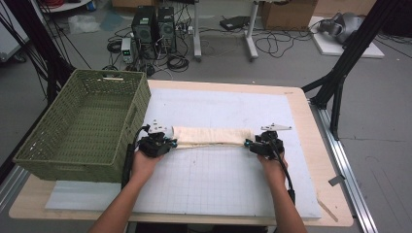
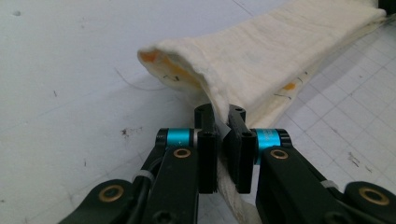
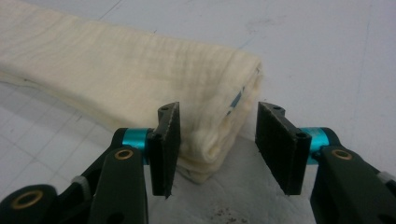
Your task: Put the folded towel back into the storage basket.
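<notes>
Our 2 hands lie low, palms down. The left gripper (image 2: pixel 222 140) has its fingers (image 2: pixel 208 154) clenched on 1 folded cream cloth strip (image 1: pixel 212 135). The right gripper (image 3: pixel 215 140) has fingers (image 3: pixel 166 144) released around its end.

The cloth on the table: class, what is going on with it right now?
A person holds a tool in each hand at the ends of a folded cream cloth lying on the white mat. The left tool is clamped shut on a layer at its end. The right tool has its jaws either side of the other end, a clear gap on one side, not yet pinching. A green basket stands at the table's left.
</notes>
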